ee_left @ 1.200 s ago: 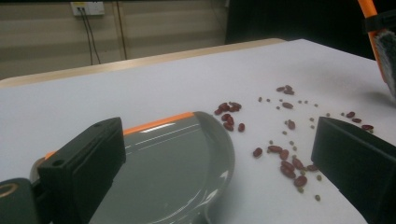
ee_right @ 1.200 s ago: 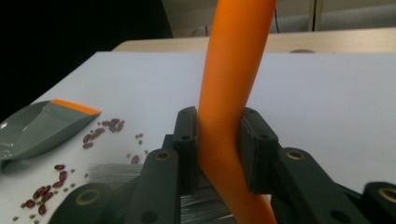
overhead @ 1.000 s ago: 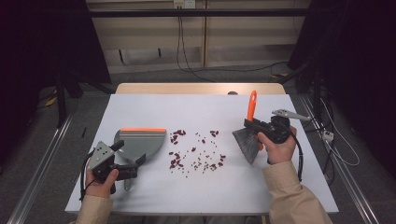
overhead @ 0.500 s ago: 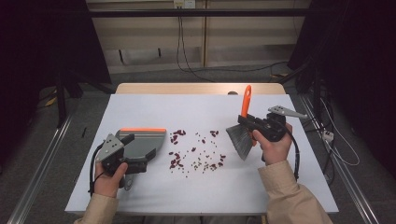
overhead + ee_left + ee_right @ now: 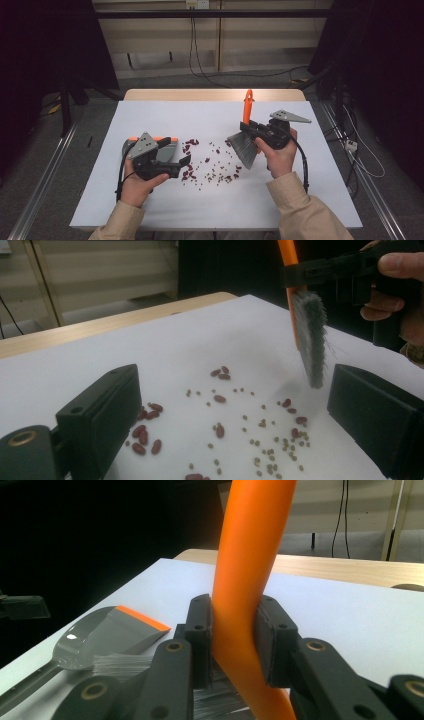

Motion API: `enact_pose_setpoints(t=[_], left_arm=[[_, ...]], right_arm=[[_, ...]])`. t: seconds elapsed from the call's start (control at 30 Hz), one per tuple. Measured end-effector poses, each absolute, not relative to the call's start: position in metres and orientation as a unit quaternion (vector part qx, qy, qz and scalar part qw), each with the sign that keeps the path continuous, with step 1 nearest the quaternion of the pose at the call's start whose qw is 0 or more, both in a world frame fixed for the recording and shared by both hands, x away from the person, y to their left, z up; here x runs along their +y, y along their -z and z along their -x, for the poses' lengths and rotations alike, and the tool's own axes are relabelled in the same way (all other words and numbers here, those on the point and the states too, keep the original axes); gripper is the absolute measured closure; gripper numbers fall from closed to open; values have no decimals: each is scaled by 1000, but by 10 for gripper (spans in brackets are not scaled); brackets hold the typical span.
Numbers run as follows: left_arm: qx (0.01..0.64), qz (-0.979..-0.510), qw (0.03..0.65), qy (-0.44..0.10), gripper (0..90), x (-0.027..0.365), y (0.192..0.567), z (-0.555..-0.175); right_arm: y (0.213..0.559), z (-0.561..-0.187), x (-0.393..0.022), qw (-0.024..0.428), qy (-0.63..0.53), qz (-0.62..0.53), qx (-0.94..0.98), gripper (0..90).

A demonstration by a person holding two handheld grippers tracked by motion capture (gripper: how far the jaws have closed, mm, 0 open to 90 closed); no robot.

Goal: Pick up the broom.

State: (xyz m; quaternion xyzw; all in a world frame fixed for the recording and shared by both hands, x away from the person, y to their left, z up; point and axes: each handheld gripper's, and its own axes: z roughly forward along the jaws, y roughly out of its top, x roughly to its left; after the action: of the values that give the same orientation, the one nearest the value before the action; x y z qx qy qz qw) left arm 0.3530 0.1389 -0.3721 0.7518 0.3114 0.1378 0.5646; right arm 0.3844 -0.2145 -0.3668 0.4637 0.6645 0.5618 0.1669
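Note:
Red beans and smaller green ones (image 5: 210,167) lie scattered over the middle of the white table (image 5: 200,115). My right gripper (image 5: 248,127) is shut on the orange handle (image 5: 245,555) of a hand brush, whose grey bristles (image 5: 242,147) hang tilted just right of the beans. In the left gripper view the brush (image 5: 310,335) hovers past the beans (image 5: 260,435). My left gripper (image 5: 181,167) points right at the beans, and its jaws (image 5: 235,385) stand wide open with nothing between them. A grey dustpan with an orange edge (image 5: 167,144) lies flat under and behind the left gripper, also visible as the dustpan (image 5: 100,635) in the right gripper view.
The table's wooden far edge (image 5: 215,94) runs along the back. Metal rails (image 5: 45,175) flank the table on the floor, and cables (image 5: 350,145) trail at the right. Bare white surface lies in front of the beans and toward the back.
My left gripper has moved right and risen, from the dustpan's left to above it, close to the beans. The right gripper has carried the brush leftward toward the beans.

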Motion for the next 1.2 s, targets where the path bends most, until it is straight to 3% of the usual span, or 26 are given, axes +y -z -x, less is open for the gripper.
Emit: enact_pose_setpoints(t=[0.73,1.07,1.17,1.2], left_arm=[[316,-764,557,-81,221,71,378,-381],[335,-754,562,-57,588,64,384,-388],[328,-756,565,-50,787,64,384,-388],[328,-756,565,-50,815,63,383,-387]], right_arm=[[363,-394,-166,159,-575,-447,666,713],[364,-393,-152,155,-577,-432,676,713],[364,-391,-150,159,-577,-426,679,713],[364,-390,-150,159,-577,-424,680,713]])
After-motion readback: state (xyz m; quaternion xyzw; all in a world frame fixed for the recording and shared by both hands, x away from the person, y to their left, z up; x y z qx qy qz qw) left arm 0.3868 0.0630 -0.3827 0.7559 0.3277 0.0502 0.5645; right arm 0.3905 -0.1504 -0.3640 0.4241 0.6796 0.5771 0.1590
